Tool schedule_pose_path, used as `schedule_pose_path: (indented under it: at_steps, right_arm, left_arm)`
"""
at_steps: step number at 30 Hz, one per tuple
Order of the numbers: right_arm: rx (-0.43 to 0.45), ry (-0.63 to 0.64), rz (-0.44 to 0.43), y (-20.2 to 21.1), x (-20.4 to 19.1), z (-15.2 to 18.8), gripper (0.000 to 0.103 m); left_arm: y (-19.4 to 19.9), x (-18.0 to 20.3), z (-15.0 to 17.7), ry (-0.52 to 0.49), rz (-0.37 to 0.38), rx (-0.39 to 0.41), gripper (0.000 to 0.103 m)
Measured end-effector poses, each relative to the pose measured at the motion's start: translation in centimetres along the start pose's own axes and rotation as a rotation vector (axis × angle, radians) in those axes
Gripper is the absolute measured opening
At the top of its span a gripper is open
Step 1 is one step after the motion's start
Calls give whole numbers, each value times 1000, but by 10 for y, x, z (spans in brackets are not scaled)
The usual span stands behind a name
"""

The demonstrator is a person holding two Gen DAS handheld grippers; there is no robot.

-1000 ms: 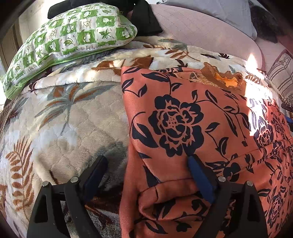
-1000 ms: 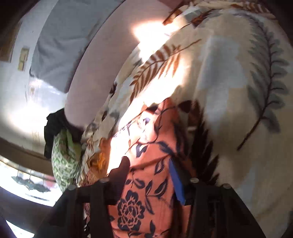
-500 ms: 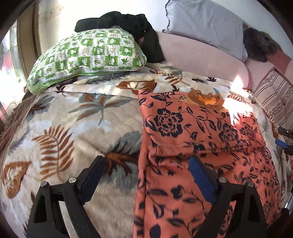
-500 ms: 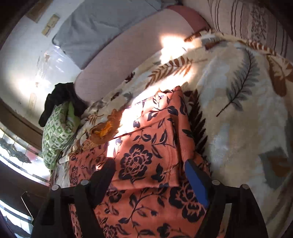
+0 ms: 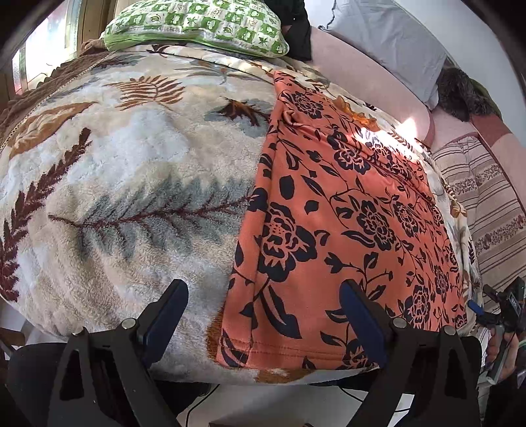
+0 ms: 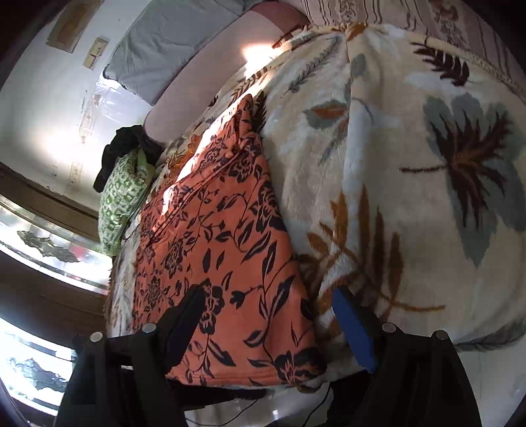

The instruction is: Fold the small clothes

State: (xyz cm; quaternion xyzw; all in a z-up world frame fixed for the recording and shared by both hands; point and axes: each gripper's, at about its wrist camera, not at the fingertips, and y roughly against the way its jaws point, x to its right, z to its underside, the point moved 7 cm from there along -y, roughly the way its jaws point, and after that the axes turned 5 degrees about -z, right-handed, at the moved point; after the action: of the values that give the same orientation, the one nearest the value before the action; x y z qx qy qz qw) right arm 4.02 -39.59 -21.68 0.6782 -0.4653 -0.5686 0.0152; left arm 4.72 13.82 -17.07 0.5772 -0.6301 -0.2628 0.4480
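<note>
Orange cloth (image 5: 345,203) with a black flower print lay spread flat on the leaf-patterned blanket (image 5: 131,184) of the bed, its stitched hem at the near edge and its far end reaching toward the pink headboard (image 5: 368,72). Sunlight fell across its far right part. Left hand-held gripper (image 5: 263,315) hovered above the near hem, jaws wide apart, nothing between the pads. Right hand-held gripper (image 6: 269,315) hovered over the cloth's near right corner; its jaws had just been opening and stood wide, gripping nothing. Green checked pillow (image 5: 197,23) lay at the far left of the bed, dark garment (image 6: 125,147) draped behind it, grey pillow (image 5: 388,42) against the headboard.
</note>
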Motion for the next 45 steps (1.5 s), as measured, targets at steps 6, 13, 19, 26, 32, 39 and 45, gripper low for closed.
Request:
schedule_pose_path:
  at_steps: [6,13,19,26,32,39,45]
  right_arm:
    - [-36,60,-108,-6,-18,7,81]
    - [-133,25,-53,-41,3,6,80]
    - [-225,53,-73,-42,-2,31,78]
    - [-271,40,-62,-50,2,44,38]
    - [-269,7,-68,-53,5,40,40]
    - [-219,-37,-114,-43,6,40,27]
    - [-197,-131,-136,-44,16,31,30]
  left_arm:
    - [9,0,3,17,18,23,93]
    - [1,1,8,79,57,-4,93]
    - [-20,-3,18,30,-3,-60,91]
    - [-16,-9,22,-18,-53,-90,20]
    - [-12,3,25,0,-4,-88,54]
    - [-15,3,30,4,-11,-131,12]
    - [-19,9,29,-24,21,-131,43]
